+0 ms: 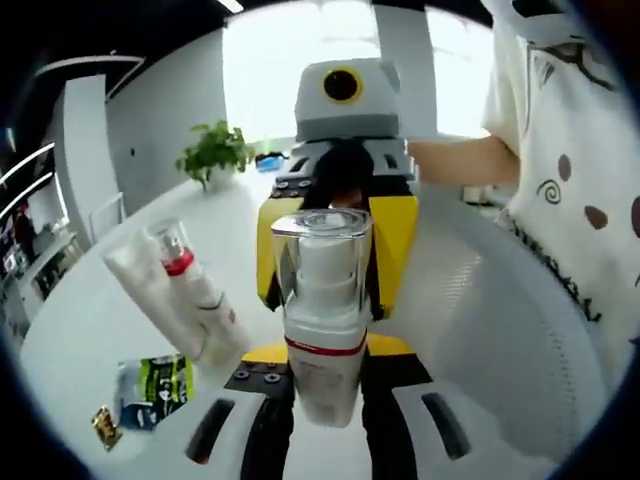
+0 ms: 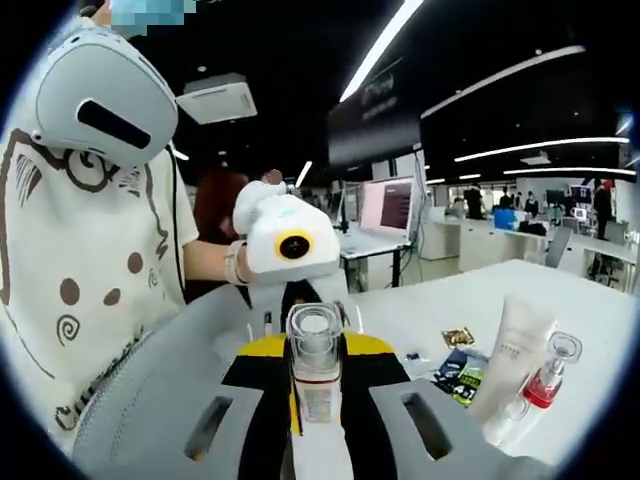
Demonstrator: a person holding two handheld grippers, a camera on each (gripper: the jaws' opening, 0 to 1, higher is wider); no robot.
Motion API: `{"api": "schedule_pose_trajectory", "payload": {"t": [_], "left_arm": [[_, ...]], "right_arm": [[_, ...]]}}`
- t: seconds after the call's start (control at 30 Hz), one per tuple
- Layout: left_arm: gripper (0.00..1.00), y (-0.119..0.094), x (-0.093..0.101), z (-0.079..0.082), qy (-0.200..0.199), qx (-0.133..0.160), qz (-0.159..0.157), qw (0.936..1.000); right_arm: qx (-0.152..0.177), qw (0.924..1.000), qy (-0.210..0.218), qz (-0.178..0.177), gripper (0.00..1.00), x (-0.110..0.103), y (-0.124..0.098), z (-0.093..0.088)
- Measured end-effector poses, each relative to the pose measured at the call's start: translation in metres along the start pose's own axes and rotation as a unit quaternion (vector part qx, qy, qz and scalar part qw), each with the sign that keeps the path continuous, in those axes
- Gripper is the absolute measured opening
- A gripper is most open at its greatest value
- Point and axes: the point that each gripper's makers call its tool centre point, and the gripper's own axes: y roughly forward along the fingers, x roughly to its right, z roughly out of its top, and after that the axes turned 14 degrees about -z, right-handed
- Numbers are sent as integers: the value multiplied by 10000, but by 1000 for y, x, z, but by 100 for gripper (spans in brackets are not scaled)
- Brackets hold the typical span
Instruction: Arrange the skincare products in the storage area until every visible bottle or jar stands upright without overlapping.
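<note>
At centre frame in both views we see a clear-capped pump bottle [image 1: 322, 320] [image 2: 313, 372] upright, held from both sides: our left gripper [image 1: 325, 440] and right gripper [image 2: 315, 440] each have their jaws closed against it. The opposing yellow jaws block what lies behind. A white tube [image 1: 150, 290] [image 2: 510, 360], a red-collared bottle [image 1: 195, 290] [image 2: 545, 385] and a sachet [image 1: 152, 392] [image 2: 462, 375] sit on the white table [image 1: 90, 330] [image 2: 600, 310], lower left in the left gripper view, lower right in the right gripper view.

White pump bottle with clear plastic cap [image 1: 322, 320] held between both facing grippers, above the white counter [image 1: 120, 300]. Beside it on the counter: white squeeze tube [image 2: 512, 355] touching the small clear bottle with red collar [image 2: 545, 385]; green-black sachet [image 1: 155, 390] and small gold packet [image 1: 104, 425] nearby. Potted green plant [image 1: 215, 152] at the counter's far end.
</note>
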Motion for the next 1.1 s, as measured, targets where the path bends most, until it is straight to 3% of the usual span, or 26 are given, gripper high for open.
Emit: {"api": "schedule_pose_trajectory", "payload": {"t": [0.17,0.23,0.33,0.53,0.73,0.8,0.83,0.9,1.1], "left_arm": [[19,1,-1,3,51,-13,66,10000],[19,1,0,3,-160,58,40,9998],[19,1,-5,1,-139,15,239,9996],[19,1,-20,-1,-632,106,813,9946],[19,-9,-45,-1,-1106,239,1653,9797],[19,-15,-54,1,-1376,426,1967,9698],[19,-18,-57,1,-1517,482,2058,9656],[19,-21,-62,0,-1485,464,2214,9627],[19,-26,-65,-6,-1386,214,2487,9584]], "right_arm": [[-23,10000,-75,27,17,1,-1,0],[-10,10000,14,-76,18,3,0,1],[36,9996,127,-253,18,6,3,-2],[-171,9916,572,-1145,20,23,8,-6],[-265,9704,933,-2211,22,47,8,-6],[-209,9571,1088,-2676,21,57,8,-3],[-193,9469,1376,-2900,21,58,8,-3],[-106,9363,1650,-3098,21,61,9,-2],[-142,9315,1608,-3260,21,66,9,-5]]}}
